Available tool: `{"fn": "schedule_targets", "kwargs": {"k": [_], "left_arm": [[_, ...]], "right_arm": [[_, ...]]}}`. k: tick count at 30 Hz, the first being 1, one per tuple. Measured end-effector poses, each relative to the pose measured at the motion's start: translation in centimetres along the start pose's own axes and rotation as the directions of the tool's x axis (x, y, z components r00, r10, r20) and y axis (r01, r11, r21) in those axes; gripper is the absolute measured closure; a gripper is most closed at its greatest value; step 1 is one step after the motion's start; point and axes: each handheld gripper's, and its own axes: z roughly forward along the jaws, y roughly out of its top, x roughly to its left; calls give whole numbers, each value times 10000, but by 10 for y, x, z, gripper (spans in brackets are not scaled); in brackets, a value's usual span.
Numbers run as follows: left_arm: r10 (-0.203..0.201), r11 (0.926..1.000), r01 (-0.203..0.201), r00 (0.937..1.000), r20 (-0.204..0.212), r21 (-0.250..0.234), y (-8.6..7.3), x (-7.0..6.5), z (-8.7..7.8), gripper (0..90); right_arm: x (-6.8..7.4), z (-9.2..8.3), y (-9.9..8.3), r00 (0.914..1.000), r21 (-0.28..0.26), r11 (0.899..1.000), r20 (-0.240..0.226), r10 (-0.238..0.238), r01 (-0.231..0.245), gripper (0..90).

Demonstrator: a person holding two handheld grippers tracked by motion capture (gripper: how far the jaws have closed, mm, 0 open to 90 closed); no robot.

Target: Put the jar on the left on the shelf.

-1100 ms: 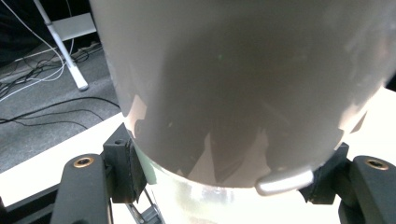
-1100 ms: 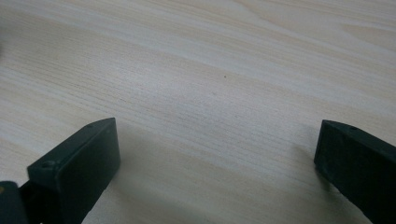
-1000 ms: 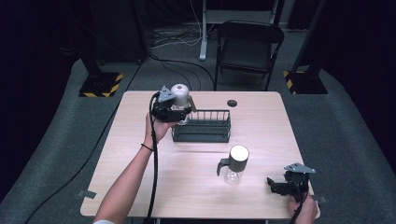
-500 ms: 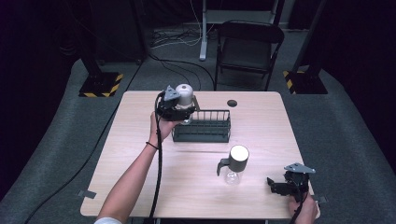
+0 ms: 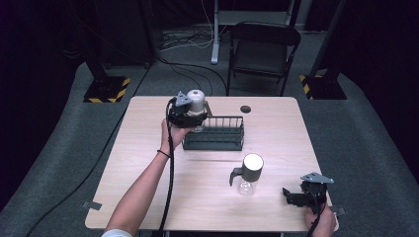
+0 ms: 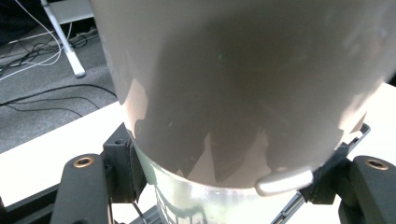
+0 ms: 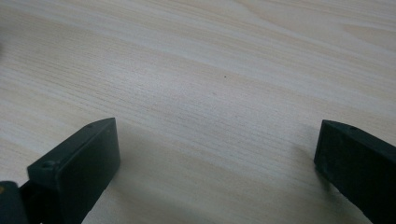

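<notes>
Pale wooden tabletop (image 5: 148,168) among dark floor; left tongs (image 5: 190,114) pinching an upturned glass cup (image 5: 196,101) above the black rack's (image 5: 215,136) left end, not yet set down; second lidded glass jug (image 5: 248,170) waiting mid-table; right tongs (image 5: 296,197) spread, idle, empty.

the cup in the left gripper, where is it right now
In the high view the cup is clamped in the left gripper, over the left end of the black rack, far side of the table.
</notes>
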Motion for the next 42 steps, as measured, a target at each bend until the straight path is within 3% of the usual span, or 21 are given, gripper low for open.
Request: {"fn": "schedule_targets", "kwargs": {"k": [42], "left_arm": [[-409,9983,412,9991,-69,416,-14,0,27,308]], "right_arm": [[0,0,0,10000,0,10000,-6,-5,5,0]]}}
